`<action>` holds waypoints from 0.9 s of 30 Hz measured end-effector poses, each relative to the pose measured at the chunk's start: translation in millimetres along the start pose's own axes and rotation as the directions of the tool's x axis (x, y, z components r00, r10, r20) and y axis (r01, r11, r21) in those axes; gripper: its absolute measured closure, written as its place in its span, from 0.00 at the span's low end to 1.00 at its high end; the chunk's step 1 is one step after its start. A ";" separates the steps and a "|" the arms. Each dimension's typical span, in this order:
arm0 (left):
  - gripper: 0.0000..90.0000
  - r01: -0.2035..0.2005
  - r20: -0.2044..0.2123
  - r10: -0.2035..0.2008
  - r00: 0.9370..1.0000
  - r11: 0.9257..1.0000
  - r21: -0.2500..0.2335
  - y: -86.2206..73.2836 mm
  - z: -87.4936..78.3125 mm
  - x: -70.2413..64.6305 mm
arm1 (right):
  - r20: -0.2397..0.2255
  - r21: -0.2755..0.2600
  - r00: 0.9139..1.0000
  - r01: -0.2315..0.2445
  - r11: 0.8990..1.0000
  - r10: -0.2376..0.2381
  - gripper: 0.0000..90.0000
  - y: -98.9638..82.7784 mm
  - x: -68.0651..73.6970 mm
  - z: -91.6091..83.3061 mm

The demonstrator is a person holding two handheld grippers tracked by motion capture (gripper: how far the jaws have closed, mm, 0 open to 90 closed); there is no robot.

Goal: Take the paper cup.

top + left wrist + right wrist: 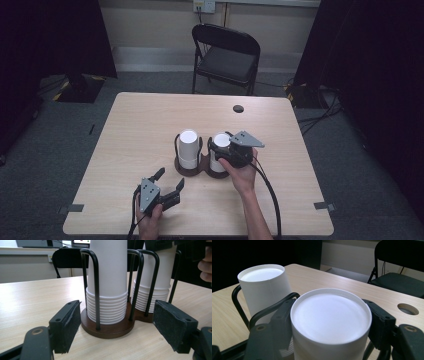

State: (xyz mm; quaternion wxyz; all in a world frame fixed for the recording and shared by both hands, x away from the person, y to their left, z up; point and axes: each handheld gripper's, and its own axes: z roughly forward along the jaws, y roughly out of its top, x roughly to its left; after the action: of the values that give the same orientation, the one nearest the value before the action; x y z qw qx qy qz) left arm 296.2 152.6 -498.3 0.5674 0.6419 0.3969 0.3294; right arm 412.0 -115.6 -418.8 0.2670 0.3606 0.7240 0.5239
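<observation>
On the counter, the right hand-held gripper clamps the unmarked right cup stack; the left hand-held gripper rests, jaws apart.

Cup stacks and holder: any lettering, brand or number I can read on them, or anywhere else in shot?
None readable.
The two stacks of white cups are plain.
The dark wire holder bears no mark.
The right gripper, closed on the right stack, and the left gripper carry no label.
The wall outlet plate is too small to read.
</observation>
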 end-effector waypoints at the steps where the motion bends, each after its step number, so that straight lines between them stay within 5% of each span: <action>1: 0.25 -0.002 0.000 0.002 1.000 1.000 0.003 0.0 0.0 0.0 | 0.000 0.000 1.000 0.000 1.000 0.000 0.36 0.0 0.0 0.0; 7: 0.19 -0.005 0.040 0.004 0.999 1.000 0.015 0.7 1.5 1.6 | -0.007 -0.029 1.000 -0.014 0.999 0.014 0.37 8.7 -2.0 -3.5; 27: 0.17 -0.010 0.018 0.010 1.000 1.000 0.011 0.4 1.0 -0.4 | -0.017 -0.059 0.999 -0.038 0.998 0.037 0.37 26.3 -6.2 -13.8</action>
State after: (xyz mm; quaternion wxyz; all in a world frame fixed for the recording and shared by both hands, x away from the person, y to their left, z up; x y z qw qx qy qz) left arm 296.9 151.8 -498.0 0.5655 0.6499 0.3905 0.3245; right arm 411.5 -123.4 -389.5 0.2620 0.3619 0.7034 0.5528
